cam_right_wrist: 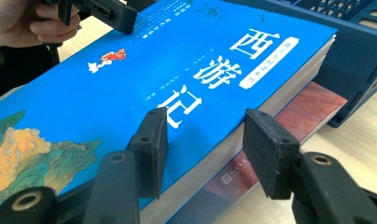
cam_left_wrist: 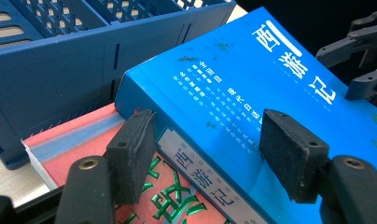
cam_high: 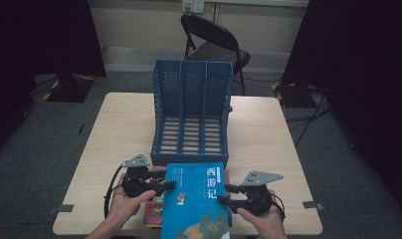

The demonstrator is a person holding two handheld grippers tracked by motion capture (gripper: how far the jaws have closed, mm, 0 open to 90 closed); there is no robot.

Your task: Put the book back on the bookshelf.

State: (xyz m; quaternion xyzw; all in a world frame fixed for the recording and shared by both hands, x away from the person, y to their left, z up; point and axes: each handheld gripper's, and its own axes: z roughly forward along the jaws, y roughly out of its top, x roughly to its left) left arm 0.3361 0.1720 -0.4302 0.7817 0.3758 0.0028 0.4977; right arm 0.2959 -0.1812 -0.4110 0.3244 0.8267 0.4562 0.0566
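Observation:
A thick blue book (cam_high: 196, 199) with white Chinese title characters is tilted up off a stack of red books (cam_high: 151, 209) at the table's near edge. My left gripper (cam_high: 165, 180) straddles its spine: in the left gripper view (cam_left_wrist: 210, 149) one pad sits on the cover and the other against the spine's lower edge. My right gripper (cam_high: 225, 194) is on the opposite, page side. In the right gripper view (cam_right_wrist: 205, 149) one pad lies on the cover (cam_right_wrist: 130, 84) and the other is beside the page block. The book's far end rests on a red book (cam_left_wrist: 79, 135).
A blue three-slot file organiser (cam_high: 191, 114) stands mid-table just beyond the books, with its open front towards me. The wooden table (cam_high: 124, 124) has bare room to either side. A black folding chair (cam_high: 214, 40) stands behind the table.

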